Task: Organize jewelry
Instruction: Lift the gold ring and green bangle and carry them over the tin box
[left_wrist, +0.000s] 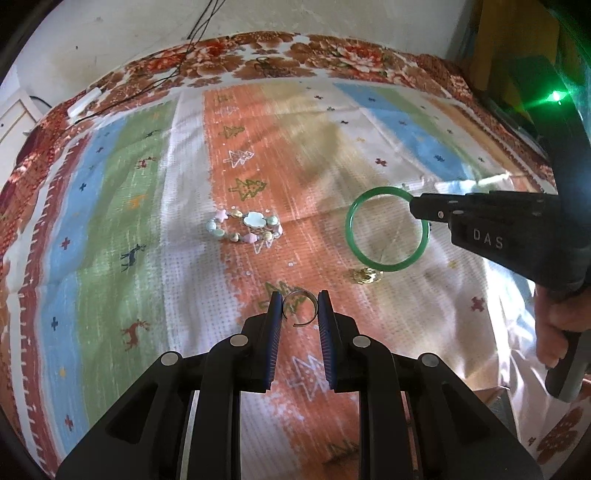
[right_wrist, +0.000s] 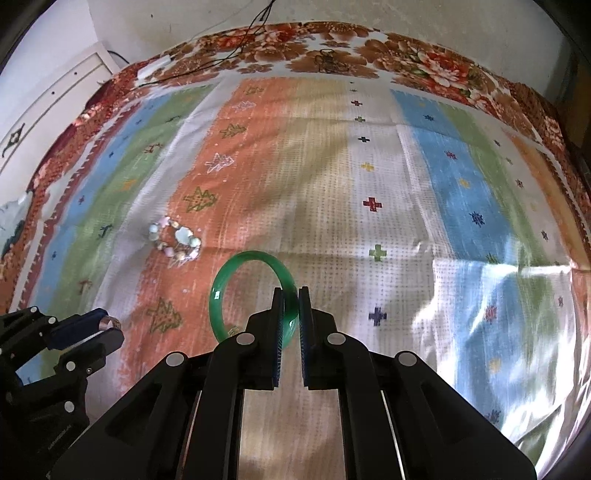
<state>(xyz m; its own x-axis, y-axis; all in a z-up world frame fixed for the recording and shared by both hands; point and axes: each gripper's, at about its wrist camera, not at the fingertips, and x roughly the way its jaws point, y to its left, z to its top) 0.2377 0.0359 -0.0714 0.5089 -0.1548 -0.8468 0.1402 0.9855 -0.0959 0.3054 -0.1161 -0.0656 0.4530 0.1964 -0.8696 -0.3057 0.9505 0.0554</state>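
Note:
My left gripper (left_wrist: 298, 303) is shut on a thin silver open ring (left_wrist: 300, 308) and holds it above the striped cloth (left_wrist: 147, 221). My right gripper (right_wrist: 291, 299) is shut on a green jade bangle (right_wrist: 221, 291), which hangs in the air; in the left wrist view the bangle (left_wrist: 354, 236) sits at the right gripper's tip (left_wrist: 419, 206). A pastel beaded bracelet (left_wrist: 243, 227) lies on the orange stripe, and it also shows in the right wrist view (right_wrist: 176, 240). A small gold piece (left_wrist: 365, 276) lies just below the bangle. The left gripper (right_wrist: 107, 326) shows at the lower left of the right wrist view.
The striped cloth (right_wrist: 406, 184) covers a table with a floral cloth (right_wrist: 332, 48) beneath, against a white wall. Black cables (left_wrist: 177, 70) and a white plug (left_wrist: 83, 101) lie at the far left edge. A white cabinet (right_wrist: 44, 110) stands left.

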